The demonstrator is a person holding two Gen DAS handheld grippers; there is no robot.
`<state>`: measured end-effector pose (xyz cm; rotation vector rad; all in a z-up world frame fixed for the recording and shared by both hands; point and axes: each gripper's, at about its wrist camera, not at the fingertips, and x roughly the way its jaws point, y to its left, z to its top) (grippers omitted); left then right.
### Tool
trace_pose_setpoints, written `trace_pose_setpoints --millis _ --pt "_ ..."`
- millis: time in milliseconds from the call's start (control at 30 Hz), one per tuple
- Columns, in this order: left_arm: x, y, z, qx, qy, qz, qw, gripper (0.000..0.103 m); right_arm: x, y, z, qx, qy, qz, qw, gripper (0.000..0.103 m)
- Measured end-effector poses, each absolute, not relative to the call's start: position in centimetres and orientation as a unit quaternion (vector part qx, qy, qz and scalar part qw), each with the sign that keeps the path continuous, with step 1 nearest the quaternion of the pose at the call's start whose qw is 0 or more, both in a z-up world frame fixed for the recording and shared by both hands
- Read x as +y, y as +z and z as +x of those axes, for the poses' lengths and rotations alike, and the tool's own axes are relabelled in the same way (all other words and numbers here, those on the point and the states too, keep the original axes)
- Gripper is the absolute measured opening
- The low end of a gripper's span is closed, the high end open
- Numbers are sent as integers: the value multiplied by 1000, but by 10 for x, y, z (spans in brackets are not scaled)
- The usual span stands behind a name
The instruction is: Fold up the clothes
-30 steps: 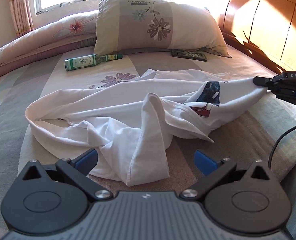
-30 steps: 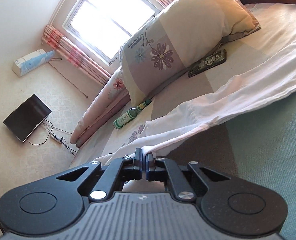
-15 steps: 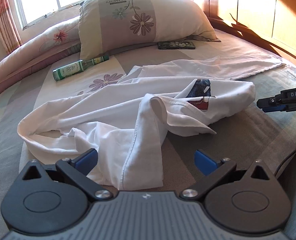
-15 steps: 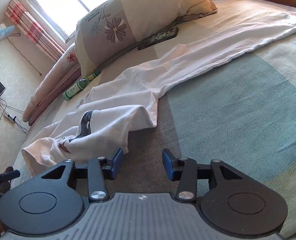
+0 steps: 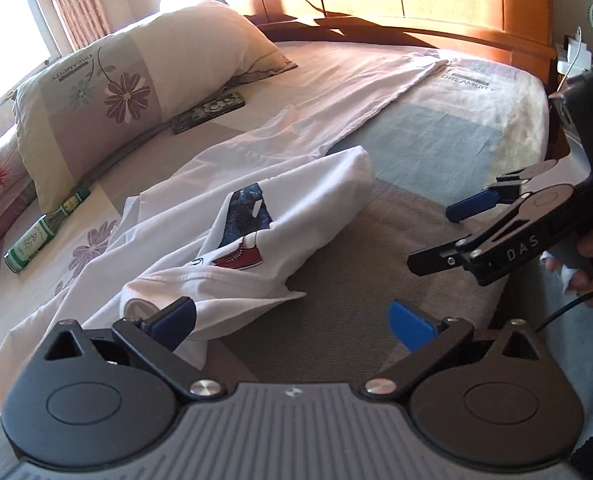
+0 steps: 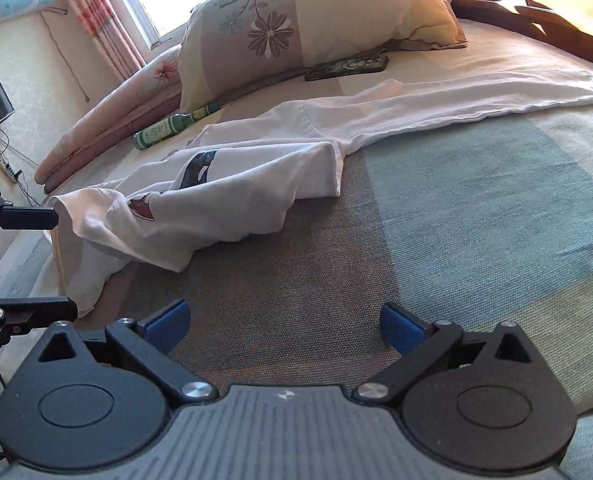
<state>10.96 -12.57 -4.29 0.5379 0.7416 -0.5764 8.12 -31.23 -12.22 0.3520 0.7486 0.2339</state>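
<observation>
Surface: bed (image 6: pixel 476 216)
Shirt: white shirt (image 5: pixel 280 224), crumpled, one sleeve stretched out
Left gripper (image 5: pixel 292 320): fingers spread, empty
Right gripper (image 6: pixel 284 322): fingers spread, empty

The left gripper (image 5: pixel 292 320) hovers low over the bed (image 5: pixel 436 152), jaws spread wide and empty, its left blue pad (image 5: pixel 174 317) just at the near edge of the white t-shirt (image 5: pixel 296 208). The right gripper (image 6: pixel 284 322) hangs above the bed's bare cover to the shirt's right, jaws likewise wide apart, holding nothing. A hand (image 5: pixel 592 256) grips its handle.
</observation>
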Motion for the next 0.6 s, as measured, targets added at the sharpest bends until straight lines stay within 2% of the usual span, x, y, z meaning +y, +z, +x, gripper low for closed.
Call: trace_pose_setpoints --millis 133,267,600 --pt "-135 -60 123 386 -295 250 838 102 -310 -123 83 359 119 157 912 103" --pt "-135 -76 155 410 -335 190 827 102 -309 -124 80 354 123 150 915 103" --pt "-87 -95 266 449 -287 49 845 102 -305 -126 77 347 127 132 920 103"
